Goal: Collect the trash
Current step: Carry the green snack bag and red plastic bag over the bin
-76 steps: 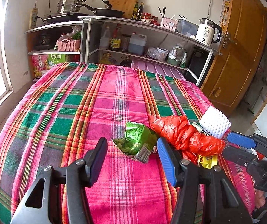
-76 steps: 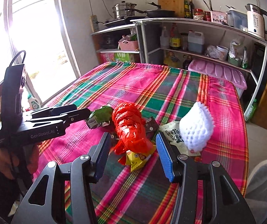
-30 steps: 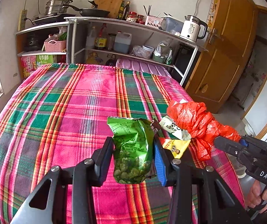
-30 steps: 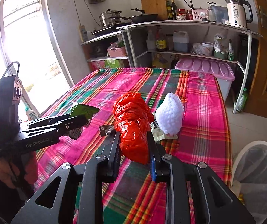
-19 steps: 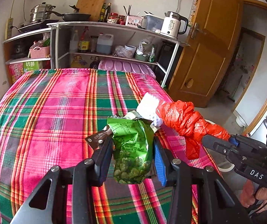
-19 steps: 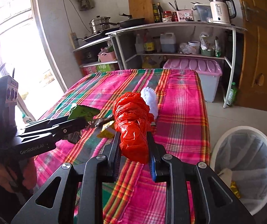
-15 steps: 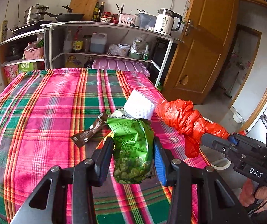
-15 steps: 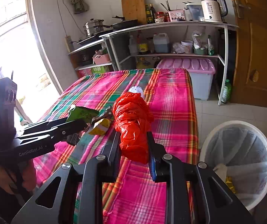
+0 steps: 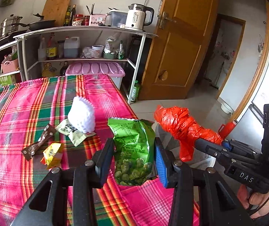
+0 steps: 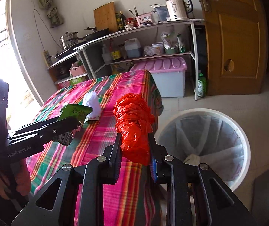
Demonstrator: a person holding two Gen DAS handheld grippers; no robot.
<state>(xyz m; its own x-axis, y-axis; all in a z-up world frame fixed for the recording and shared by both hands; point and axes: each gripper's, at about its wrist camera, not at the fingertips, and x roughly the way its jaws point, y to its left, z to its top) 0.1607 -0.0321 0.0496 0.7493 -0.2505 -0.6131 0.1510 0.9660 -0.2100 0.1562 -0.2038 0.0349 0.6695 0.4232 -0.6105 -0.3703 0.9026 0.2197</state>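
Two hand-held tongs carry trash above the right edge of a bench (image 9: 21, 98) covered in a pink, green and orange plaid cloth.

The left tongs (image 9: 133, 157) are closed on a green snack bag (image 9: 132, 146), its printed peas showing low between the black pad and the blue pad. The bag stands upright, its torn top edge pointing away from the camera. In the right wrist view the same tongs (image 10: 74, 127) reach in from the left, clamping the bag (image 10: 74, 112) by its lower end.

The right tongs (image 10: 134, 150) are narrowly closed on a crumpled red plastic bag (image 10: 134, 126), which bulges out past the fingertips. From the left wrist view the red bag (image 9: 183, 128) hangs over the floor, right of the bench, with a hand (image 9: 255, 201) gripping the handle at lower right.

A white bin (image 10: 204, 150) lined with a clear bag stands on the tiled floor just right of the bench, below and right of the red bag.

Left on the bench lie a white foam net (image 9: 81, 117), a pale wrapper (image 9: 72, 131) partly under it, a brown wrapper (image 9: 38, 143) and a yellow wrapper (image 9: 52, 153) nearest the camera.

A wooden door (image 9: 179, 43) stands at the far right.
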